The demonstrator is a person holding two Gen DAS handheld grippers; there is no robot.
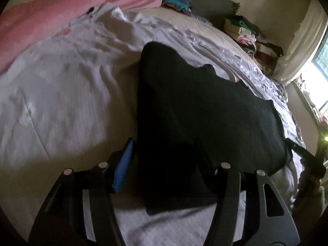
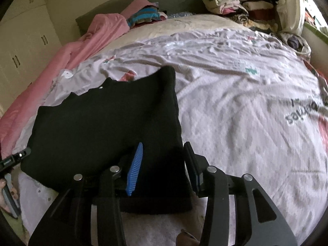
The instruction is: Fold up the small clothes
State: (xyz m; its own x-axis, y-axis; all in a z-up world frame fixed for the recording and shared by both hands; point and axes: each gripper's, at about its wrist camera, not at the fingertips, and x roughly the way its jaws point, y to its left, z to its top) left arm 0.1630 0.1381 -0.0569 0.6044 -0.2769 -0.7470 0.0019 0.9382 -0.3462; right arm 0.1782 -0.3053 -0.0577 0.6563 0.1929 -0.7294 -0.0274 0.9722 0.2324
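A black garment (image 1: 201, 110) is lying spread on the pale printed bedsheet (image 1: 61, 94), its near hem reaching in between the fingers of both grippers.

In the left wrist view, the left gripper (image 1: 170, 164) is standing spread wide, with the garment's near left corner filling the gap between the fingers. The blue-ribbed pad (image 1: 123, 168) is showing just left of the cloth edge, while the right finger is lost against the dark fabric. Whether either pad is touching the cloth I cannot tell.

In the right wrist view, the right gripper (image 2: 164, 168) is also standing parted. Its blue pad (image 2: 134, 170) is sitting over the garment (image 2: 106, 127), and the dark finger (image 2: 193, 168) is sitting just beyond the right edge, so the near right corner is lying between them.

Far across the bed, a pink blanket (image 2: 86, 41) is bunching along the left side and folded clothes (image 2: 235, 2) are stacked at the far right
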